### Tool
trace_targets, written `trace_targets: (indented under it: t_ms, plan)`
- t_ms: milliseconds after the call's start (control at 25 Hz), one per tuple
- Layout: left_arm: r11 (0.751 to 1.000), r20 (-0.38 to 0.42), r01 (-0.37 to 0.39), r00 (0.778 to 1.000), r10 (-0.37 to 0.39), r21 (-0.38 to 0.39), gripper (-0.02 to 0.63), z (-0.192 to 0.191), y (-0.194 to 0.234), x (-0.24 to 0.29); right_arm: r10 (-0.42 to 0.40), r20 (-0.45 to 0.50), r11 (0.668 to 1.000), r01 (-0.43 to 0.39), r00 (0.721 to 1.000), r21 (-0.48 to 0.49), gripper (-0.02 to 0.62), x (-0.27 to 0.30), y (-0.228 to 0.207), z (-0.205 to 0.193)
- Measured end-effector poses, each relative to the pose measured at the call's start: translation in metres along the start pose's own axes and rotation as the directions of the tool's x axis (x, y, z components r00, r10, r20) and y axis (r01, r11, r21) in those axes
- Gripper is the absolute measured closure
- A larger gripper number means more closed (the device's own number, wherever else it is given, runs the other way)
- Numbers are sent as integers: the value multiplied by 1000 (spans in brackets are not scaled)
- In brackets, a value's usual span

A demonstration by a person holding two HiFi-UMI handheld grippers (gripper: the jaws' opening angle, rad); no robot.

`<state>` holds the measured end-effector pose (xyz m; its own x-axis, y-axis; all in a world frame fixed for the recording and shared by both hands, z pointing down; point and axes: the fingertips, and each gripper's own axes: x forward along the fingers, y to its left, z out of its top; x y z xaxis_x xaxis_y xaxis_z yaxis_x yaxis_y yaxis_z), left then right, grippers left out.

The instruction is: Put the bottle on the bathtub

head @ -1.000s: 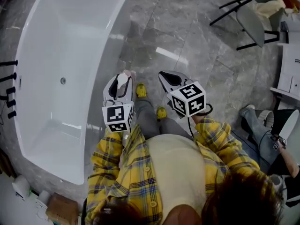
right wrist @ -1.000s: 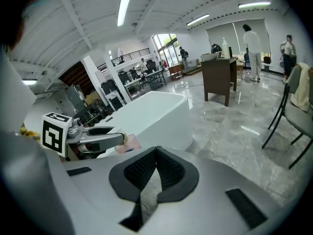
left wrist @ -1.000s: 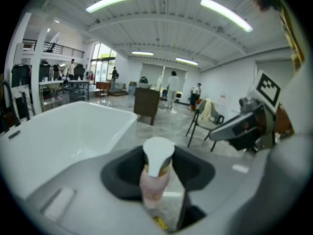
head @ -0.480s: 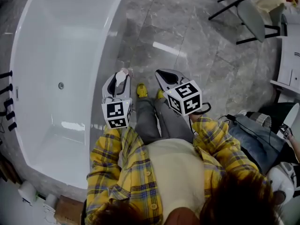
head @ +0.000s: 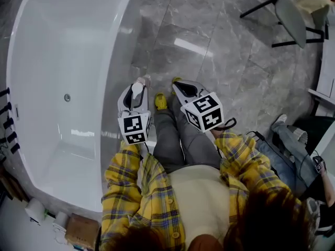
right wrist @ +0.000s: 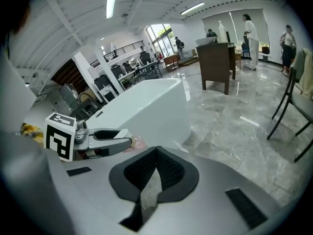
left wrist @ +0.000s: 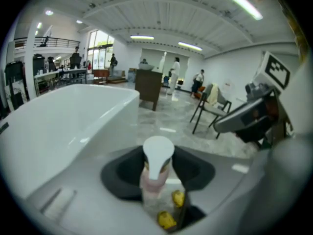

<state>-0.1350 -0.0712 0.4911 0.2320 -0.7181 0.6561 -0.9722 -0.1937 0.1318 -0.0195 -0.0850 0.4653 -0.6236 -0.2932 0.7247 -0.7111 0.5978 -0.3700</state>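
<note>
Showroom hall: freestanding bathtub [head: 52, 46] on marble floor [head: 209, 61], mezzanine railing [left wrist: 54, 42], strip lights [left wrist: 142, 37].

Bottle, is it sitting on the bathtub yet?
No, the left tool holds the bottle over the floor, beside the bathtub.

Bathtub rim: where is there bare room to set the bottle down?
The long rim beside the left gripper, which holds the bottle, is bare along its length. Black fixtures crowd the opposite side, and the near end borders a box on the floor.
</note>
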Motion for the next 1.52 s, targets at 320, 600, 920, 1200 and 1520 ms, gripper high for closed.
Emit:
trace_targets:
  t_ms: [320,600,920,1200,1520]
  plan:
    - [1000,-64,-20,998,20,1,426,-32,5,56,38,-44,999,-39,998,-13,583,48,-29,-8]
    - [999,-123,-36,992,40,36,426,-66,11,98,66,-90,998,-68,994,-18,583,85,-44,-23]
    - [999,-204,-34,978,42,41,426,-105,24,144,101,-162,995,-101,982,8,583,123,-56,-51]
    - [997,-265,-44,962,59,61,426,-143,35,185,132,-221,991,-135,966,1,583,148,-67,-73]
    - [996,-299,-52,951,73,78,426,-173,46,226,115,-253,993,-114,961,21,583,179,-91,-98]
